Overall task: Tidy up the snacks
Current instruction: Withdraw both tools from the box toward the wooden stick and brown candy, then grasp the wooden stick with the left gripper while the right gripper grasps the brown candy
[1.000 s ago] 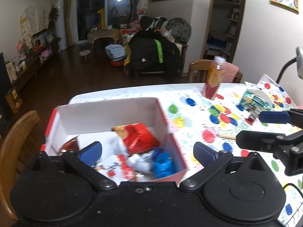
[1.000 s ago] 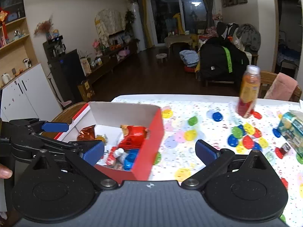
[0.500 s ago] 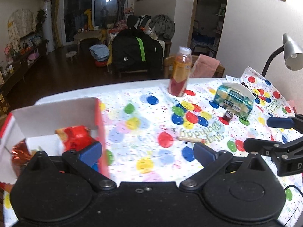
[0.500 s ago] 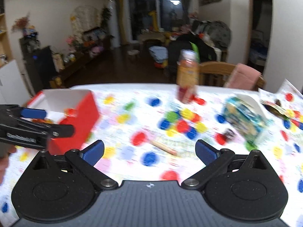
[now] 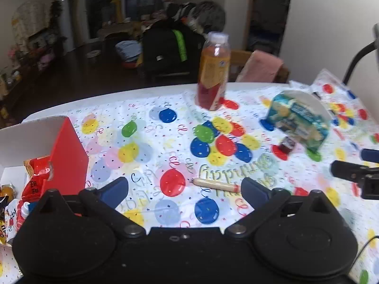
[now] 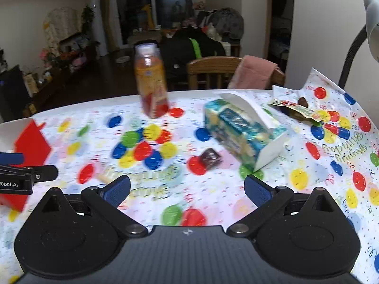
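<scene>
Left gripper (image 5: 184,190) held over the balloon-print tablecloth (image 5: 151,127), fingers spread wide, nothing between them; a thin stick-shaped snack with a red end (image 5: 216,184) lies flat on the cloth just ahead of the gap, its red end close to the right-hand pad; right gripper (image 6: 187,189) likewise spread and empty, hovering above the cloth further right; it shows at the right edge of the left wrist view, and the left gripper shows at the left edge of the right wrist view

Red cardboard box (image 5: 67,151) at the table's left edge, open on top, white inside; it holds a red snack packet (image 5: 38,177) and other wrappers, partly hidden by the left gripper body

Loose on the cloth: a drink bottle with an orange label (image 6: 151,82) upright near the far edge; a blue-green snack carton (image 6: 239,130) lying on its side with a white flap open; a small dark wrapped sweet (image 6: 210,157) just beside the carton; a flat wrapper (image 6: 296,110) at far right, blurred

Wooden chair (image 6: 213,72) behind the table with a pink cloth (image 6: 253,72) over its back
</scene>
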A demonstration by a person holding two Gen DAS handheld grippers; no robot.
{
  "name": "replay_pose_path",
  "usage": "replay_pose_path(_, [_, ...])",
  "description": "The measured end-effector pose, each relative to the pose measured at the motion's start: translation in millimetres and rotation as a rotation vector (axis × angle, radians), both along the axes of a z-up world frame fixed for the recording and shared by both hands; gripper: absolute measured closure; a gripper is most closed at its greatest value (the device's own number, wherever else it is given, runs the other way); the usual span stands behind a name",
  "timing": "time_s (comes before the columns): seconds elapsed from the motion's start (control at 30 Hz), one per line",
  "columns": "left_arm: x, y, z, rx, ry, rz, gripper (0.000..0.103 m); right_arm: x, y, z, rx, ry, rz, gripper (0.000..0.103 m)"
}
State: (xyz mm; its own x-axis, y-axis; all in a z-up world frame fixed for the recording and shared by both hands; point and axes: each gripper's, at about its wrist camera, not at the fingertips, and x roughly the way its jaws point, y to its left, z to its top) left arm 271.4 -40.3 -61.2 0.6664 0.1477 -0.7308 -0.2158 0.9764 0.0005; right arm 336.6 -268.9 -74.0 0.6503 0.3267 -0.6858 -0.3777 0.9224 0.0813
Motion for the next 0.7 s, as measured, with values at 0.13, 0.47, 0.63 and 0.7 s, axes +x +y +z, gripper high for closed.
replay_pose_path(0.13, [23, -4, -14, -0.022, 0.045, 0.044, 0.012, 29, -5, -17, -0.002, 0.030, -0.029, 0.000])
replay_pose_path(0.47, [69, -2, -47, -0.157, 0.141, 0.134, 0.032, 90, 9, -55, -0.012, 0.117, -0.111, 0.001])
replay_pose_path(0.63, [86, -1, -60, -0.239, 0.180, 0.177, 0.047, 113, 12, -72, 0.008, 0.174, -0.183, 0.006])
replay_pose_path(0.7, [91, -2, -65, -0.273, 0.197, 0.187, 0.051, 121, 14, -78, 0.020, 0.194, -0.203, 0.012])
